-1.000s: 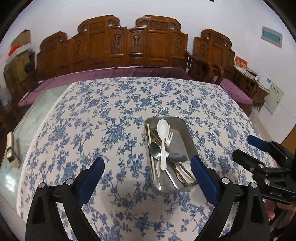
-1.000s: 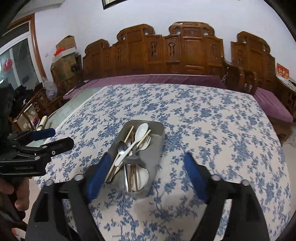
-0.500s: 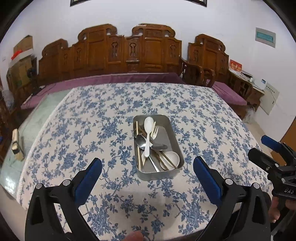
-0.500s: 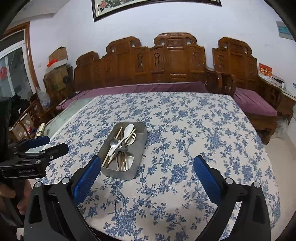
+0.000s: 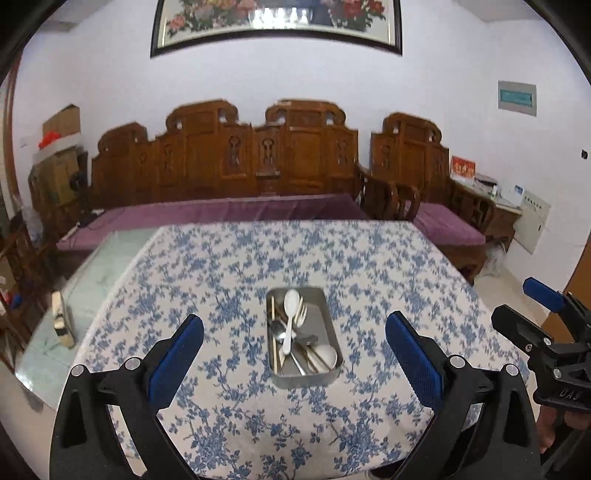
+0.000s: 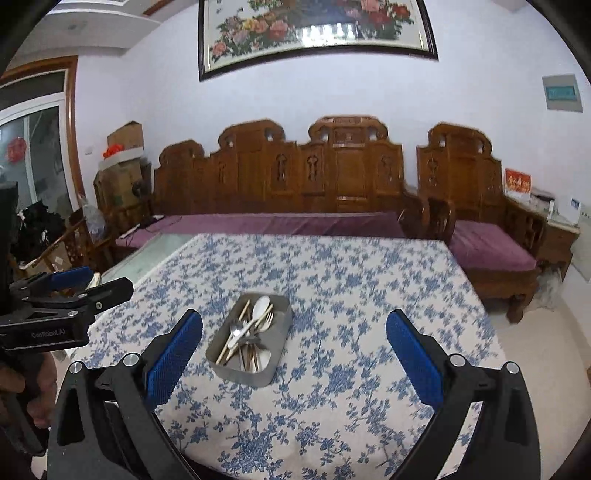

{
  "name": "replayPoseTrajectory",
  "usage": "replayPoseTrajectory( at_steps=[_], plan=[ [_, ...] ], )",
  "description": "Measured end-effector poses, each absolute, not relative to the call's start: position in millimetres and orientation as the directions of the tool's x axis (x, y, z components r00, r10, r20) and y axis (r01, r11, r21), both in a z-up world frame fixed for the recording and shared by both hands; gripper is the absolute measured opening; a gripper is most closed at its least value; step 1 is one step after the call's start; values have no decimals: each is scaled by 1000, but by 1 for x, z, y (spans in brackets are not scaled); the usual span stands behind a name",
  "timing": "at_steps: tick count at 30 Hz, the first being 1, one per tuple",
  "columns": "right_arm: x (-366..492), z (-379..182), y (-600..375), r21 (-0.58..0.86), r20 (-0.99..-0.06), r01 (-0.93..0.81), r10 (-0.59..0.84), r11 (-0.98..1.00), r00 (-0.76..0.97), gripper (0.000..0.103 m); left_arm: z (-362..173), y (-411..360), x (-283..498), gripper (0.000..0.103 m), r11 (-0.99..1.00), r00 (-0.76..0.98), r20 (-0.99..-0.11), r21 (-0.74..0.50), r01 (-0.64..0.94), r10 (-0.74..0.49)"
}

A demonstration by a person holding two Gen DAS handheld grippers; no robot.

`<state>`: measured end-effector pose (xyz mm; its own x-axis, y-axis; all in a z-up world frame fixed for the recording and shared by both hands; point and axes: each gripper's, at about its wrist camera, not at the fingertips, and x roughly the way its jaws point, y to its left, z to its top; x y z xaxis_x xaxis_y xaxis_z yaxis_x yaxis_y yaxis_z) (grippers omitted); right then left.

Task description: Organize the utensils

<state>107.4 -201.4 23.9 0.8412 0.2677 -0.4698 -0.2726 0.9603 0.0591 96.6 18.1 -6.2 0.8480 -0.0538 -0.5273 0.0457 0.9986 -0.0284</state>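
A white wall carries one framed flower painting [image 5: 275, 22], and below it stands one long carved wooden bench [image 5: 225, 166] with a purple cushion, plus one matching armchair [image 5: 436, 192] beside it. In front of these sits one table [image 5: 221, 266] covered by a blue floral cloth; a strip of bare glass top shows at its left side. The left claw [image 5: 294, 354] and the right claw [image 6: 294, 354], two in all, hang over the near table edge, each with its blue-padded fingers spread wide and nothing between them. One metal tray [image 5: 328, 314] lies on the cloth near the middle of the table, well apart from both claws. Inside it the utensils lie piled together: one long white spoon [image 5: 290, 314] on top, one fork [image 5: 302, 313], one metal spoon [image 5: 277, 328], a wider white spoon [image 5: 327, 356] at the near end, and wooden chopsticks [image 5: 273, 332] whose number I cannot tell.
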Motion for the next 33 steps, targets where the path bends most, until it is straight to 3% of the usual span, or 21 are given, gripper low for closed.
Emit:
replayPoseTrajectory(
  at_steps=[14, 33],
  plan=[
    [74, 77, -212, 69, -353, -256, 264, 964, 898, 100, 37, 8, 64, 95, 999, 905, -422, -25, 47, -53],
    [69, 82, -209, 68, -344, -251, 259, 966, 903, 100, 40, 5, 57, 95, 999, 913, -404, -23, 46, -51]
  ],
)
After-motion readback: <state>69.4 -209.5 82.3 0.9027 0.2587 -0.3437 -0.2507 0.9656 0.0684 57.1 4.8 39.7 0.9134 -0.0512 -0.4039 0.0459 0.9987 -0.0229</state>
